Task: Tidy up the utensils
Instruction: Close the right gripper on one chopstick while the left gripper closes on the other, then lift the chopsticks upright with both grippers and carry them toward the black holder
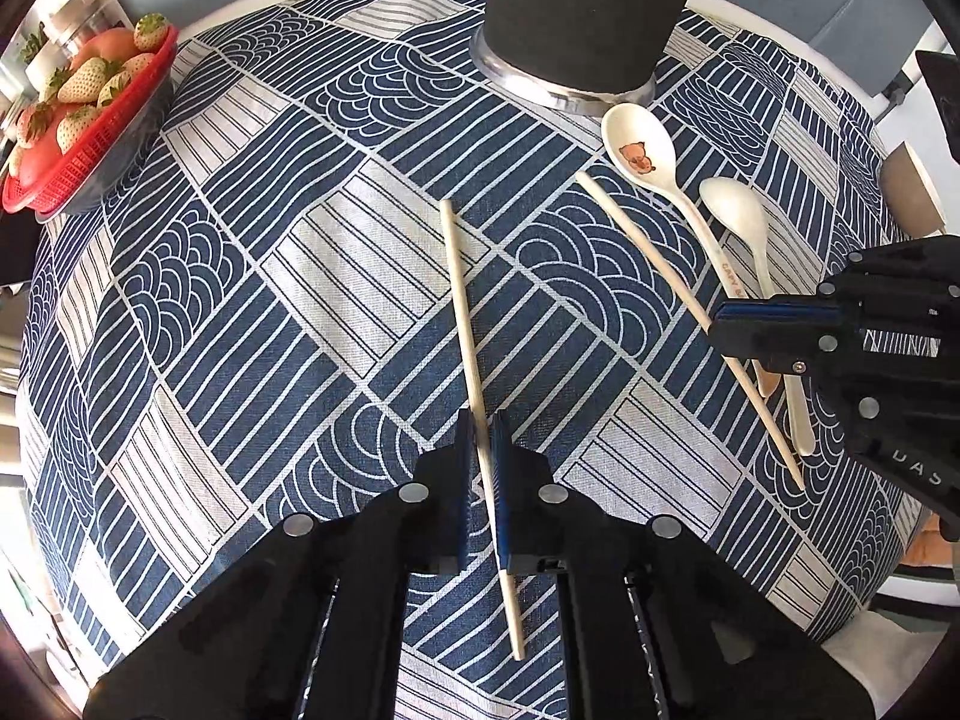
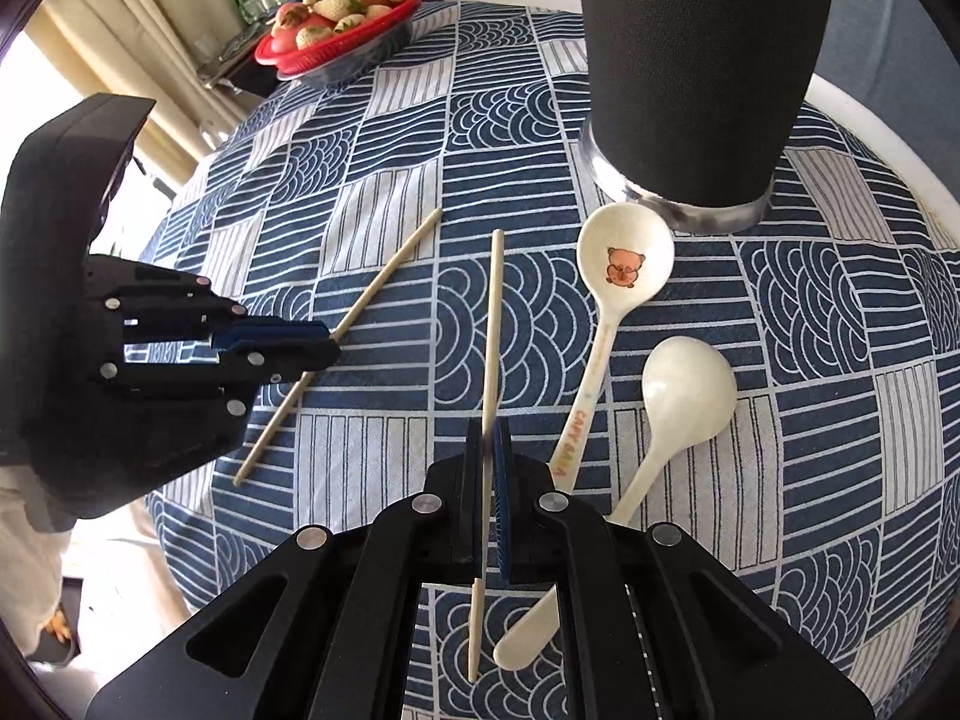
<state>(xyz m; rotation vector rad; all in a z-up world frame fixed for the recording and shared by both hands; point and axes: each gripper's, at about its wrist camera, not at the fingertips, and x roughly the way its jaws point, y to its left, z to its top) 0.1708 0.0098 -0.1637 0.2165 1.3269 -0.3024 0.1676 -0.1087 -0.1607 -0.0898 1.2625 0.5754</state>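
Note:
Two pale wooden chopsticks and two cream spoons lie on a blue and white patterned cloth. My left gripper (image 1: 482,420) is shut on the left chopstick (image 1: 465,312), which also shows in the right wrist view (image 2: 384,276). My right gripper (image 2: 489,441) is shut on the right chopstick (image 2: 493,324), seen from the left wrist view too (image 1: 648,252). A spoon with a bear picture (image 2: 624,267) and a plain spoon (image 2: 687,390) lie just right of it. A tall black holder (image 2: 702,72) with a clear base stands behind the spoons.
A red basket of strawberries and fruit (image 1: 78,120) sits at the table's far left edge (image 2: 342,30). The round table's white rim (image 2: 888,138) shows behind the holder. Jars stand on a shelf behind the basket.

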